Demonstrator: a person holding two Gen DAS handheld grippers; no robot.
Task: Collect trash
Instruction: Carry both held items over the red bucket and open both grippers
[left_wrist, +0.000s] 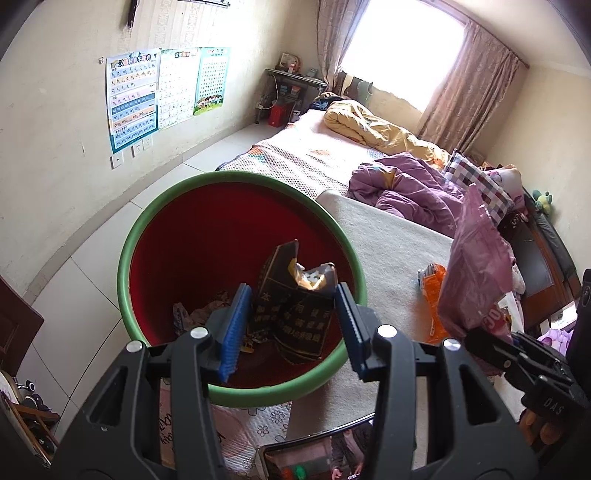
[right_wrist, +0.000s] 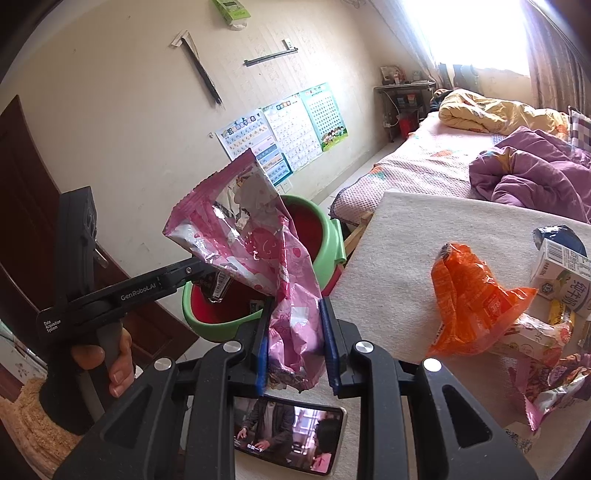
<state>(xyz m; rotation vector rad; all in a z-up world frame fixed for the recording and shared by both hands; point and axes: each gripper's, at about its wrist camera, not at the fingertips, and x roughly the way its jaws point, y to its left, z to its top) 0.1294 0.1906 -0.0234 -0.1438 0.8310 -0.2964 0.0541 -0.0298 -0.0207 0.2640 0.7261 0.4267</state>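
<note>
A bin (left_wrist: 155, 229) with a green rim and red inside stands beside the table. My left gripper (left_wrist: 293, 314) is over it, fingers apart, with a black and gold wrapper (left_wrist: 295, 314) between them, touching neither pad clearly. My right gripper (right_wrist: 295, 345) is shut on a pink snack bag (right_wrist: 258, 236) and holds it up at the table's left edge, near the bin (right_wrist: 325, 229). The pink bag also shows in the left wrist view (left_wrist: 476, 269). An orange wrapper (right_wrist: 476, 299) lies on the table.
A beige mat (right_wrist: 399, 236) covers the table. A milk carton (right_wrist: 561, 273) and several more wrappers (right_wrist: 546, 384) lie at its right. A phone (right_wrist: 288, 435) playing video lies at the front. A bed with purple bedding (left_wrist: 406, 188) stands behind.
</note>
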